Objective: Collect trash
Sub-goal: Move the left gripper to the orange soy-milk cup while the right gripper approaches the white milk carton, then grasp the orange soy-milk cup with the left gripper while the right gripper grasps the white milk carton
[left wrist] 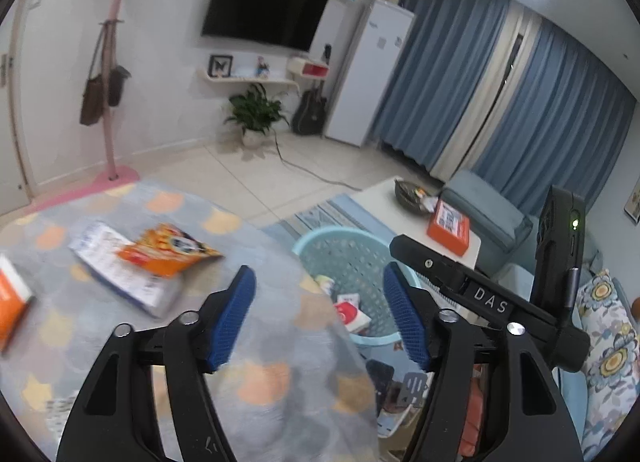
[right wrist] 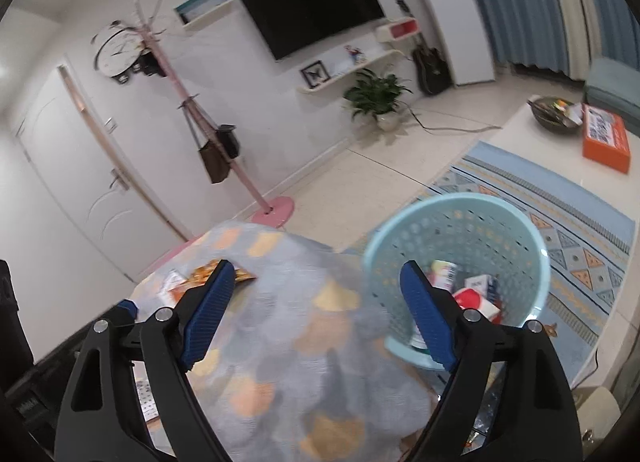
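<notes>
A: Where does the trash lie relative to the left gripper (left wrist: 318,314)?

B: An orange snack bag (left wrist: 168,250) lies on the cloth-covered table (left wrist: 260,342), overlapping a white-and-blue packet (left wrist: 120,274). Both sit ahead of the left gripper and off to its left, well apart from its blue pads (left wrist: 234,318). An orange-and-white box (left wrist: 10,302) sits at the table's far left edge.

A: And the gripper itself?

B: Its jaws stand wide apart with nothing between them.

A: The right gripper (right wrist: 316,314)?

B: Also spread wide and empty, above the same table (right wrist: 300,342). The snack bag (right wrist: 204,276) peeks out just behind its left finger, partly hidden by it.

A: Where is the basket?

B: The light blue perforated basket (left wrist: 320,250) stands on the rug beside the table, ahead and right of both grippers. In the right wrist view the basket (right wrist: 460,206) holds a red-and-white packet (right wrist: 476,300) and a few small boxes, touching one another at the bottom.
</notes>
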{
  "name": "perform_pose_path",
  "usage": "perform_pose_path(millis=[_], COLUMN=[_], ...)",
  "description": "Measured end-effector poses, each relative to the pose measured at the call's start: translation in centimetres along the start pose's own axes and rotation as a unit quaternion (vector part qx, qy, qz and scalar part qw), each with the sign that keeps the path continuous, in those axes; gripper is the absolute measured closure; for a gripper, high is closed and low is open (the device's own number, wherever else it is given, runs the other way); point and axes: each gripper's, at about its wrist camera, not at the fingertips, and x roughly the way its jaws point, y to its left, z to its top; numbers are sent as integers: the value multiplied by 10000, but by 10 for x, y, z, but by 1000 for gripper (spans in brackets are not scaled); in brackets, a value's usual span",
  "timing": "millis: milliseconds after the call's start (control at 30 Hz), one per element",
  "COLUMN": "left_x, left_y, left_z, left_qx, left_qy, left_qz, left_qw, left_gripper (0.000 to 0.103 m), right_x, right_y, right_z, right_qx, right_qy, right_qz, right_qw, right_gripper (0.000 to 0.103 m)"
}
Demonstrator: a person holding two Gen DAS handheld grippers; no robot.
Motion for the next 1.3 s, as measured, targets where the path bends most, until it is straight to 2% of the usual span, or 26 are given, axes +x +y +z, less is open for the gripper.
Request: perform_pose_path(millis=[67,167,267,400,533,633,767,833,967,1300], left_x=[-16,-39,-64,-96,-110,-114,-108,-104,-93,-71], left_y=[13,35,62,113,171,220,265,281,303,308], left_z=[1,3,3,0,-6,-13,-21,-25,-29,-36], left_qx=[-65,-133,-205,-428,-745,-1017,-1193,-1246,-1281,-1145], left_qy=[-143,-293,-501,-739,-690,-497,-276,-146,22,251], left_qz=[90,262,548,1106,1639,2032,2424,2480,2374,2293], left_qw=[9998,9991,9970,9902,9812,9726,9624,9606,9629,9663], left_gripper=[23,22,16,13,13,13,13,13,13,13], right_x=[-1,1,5,16,30,44,64,75,100,131], right_y=[17,43,68,96,116,134,155,163,173,179], right_z=[-3,-8,-17,-23,-29,-33,-41,-45,-55,-61], right_qx=[-134,-347,-698,-1121,-1398,-1669,-2008,-2178,-2397,-2739], right_qy=[-5,10,32,65,130,205,326,402,629,854], right_qz=[89,165,127,14,-15,-38,-99,-118,-207,-282], right_qw=[9999,9993,9975,9937,9901,9858,9791,9751,9686,9576], right_gripper=[22,21,21,21,21,21,21,21,21,21])
